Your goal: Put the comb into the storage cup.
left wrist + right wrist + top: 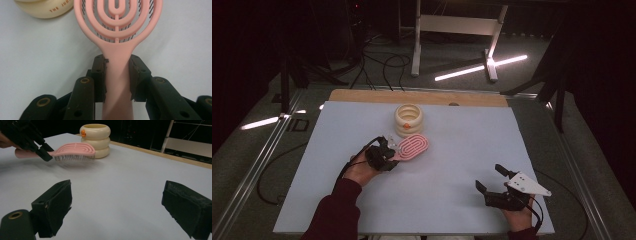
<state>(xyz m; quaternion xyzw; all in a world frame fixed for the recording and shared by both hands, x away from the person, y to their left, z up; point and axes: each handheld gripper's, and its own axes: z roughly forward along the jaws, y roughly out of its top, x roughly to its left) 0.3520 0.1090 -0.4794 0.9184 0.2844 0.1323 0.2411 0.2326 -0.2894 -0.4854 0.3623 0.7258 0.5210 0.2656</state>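
A dim room with dark floor, loose cables and a white frame stand at the upper centre of the high view surrounds a pale surface (452, 165) with a wooden far edge.

Nearest, at the lower right of the high view, the right hand-held gripper (492, 181) rests just above the surface with its jaws spread wide and nothing between them; in the right gripper view the two black pads (58, 202) stand far apart over bare surface.

Farther in, left of centre, the left hand-held gripper (387, 156) is closed on the handle of a pink hairbrush (412, 147). In the left gripper view the two jaws press the handle from either side, just below the point where it widens into the oval head (117, 20). The right gripper view shows the hairbrush held roughly level, bristles down, clear of the surface.

Farthest, at the upper centre of the surface, stands a cream ringed holder (408, 120), close beyond the brush head and open at the top.

Handling, judged from appearance: the hairbrush looks light and of stiff plastic, with a smooth handle that could slip or swivel between the pads. The slotted head and fine bristles are poor places to grip; the narrow handle near the neck, as held here, gives the best control.
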